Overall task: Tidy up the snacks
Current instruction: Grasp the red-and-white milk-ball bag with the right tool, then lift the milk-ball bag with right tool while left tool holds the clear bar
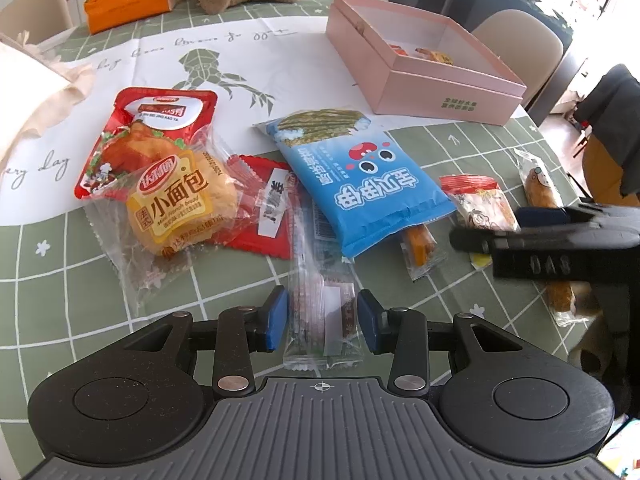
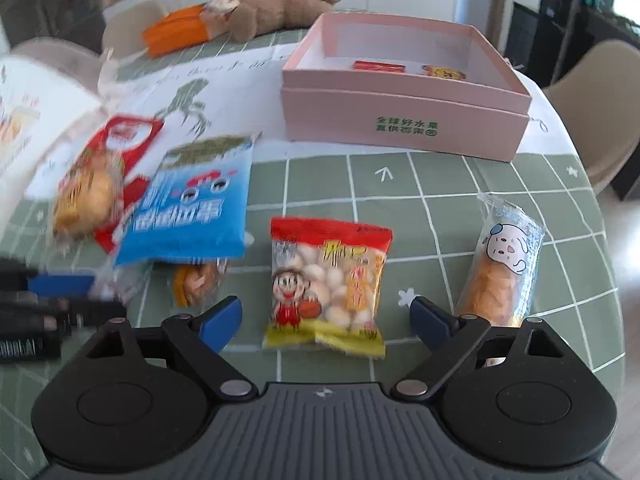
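Note:
My left gripper points down at the table, its blue pads close on either side of a long clear snack packet that lies flat and unsqueezed. My right gripper stands wide open around a packet of white round snacks with a cartoon boy, pads well clear of it. That packet also shows in the left wrist view, beside the blurred right gripper. The pink box sits open behind, with a red packet and a yellow one inside.
A blue seaweed packet, a small bread, a red roast-duck pouch and a flat red packet lie at the left. A wrapped bread roll lies right. A teddy bear and orange pouch sit behind.

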